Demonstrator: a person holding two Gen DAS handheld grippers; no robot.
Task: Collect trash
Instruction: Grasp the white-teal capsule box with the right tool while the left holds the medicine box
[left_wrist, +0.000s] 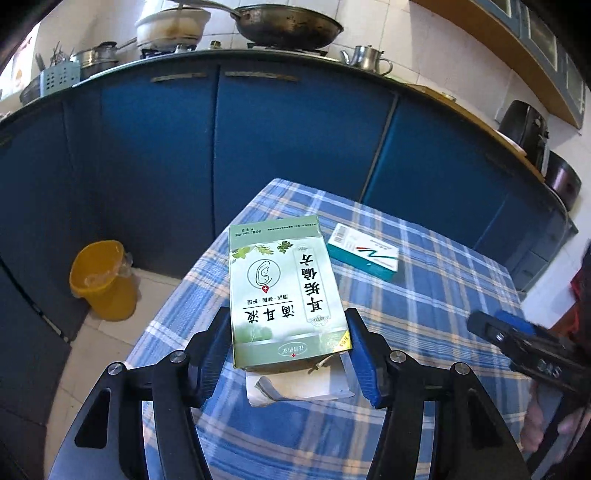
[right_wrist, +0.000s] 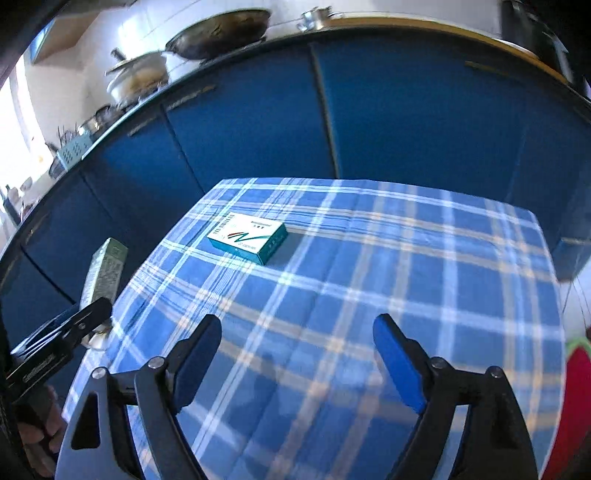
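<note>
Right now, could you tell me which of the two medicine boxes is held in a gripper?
The tall green box, clamped in the left gripper. The smaller teal-and-white box lies flat on the checked tablecloth, untouched.

Glossy cardboard green box (left_wrist: 284, 291), woven checked cloth (left_wrist: 424, 295) over the worktop, glossy yellow plastic bin (left_wrist: 101, 280), dull metal wok (left_wrist: 288, 26).
</note>
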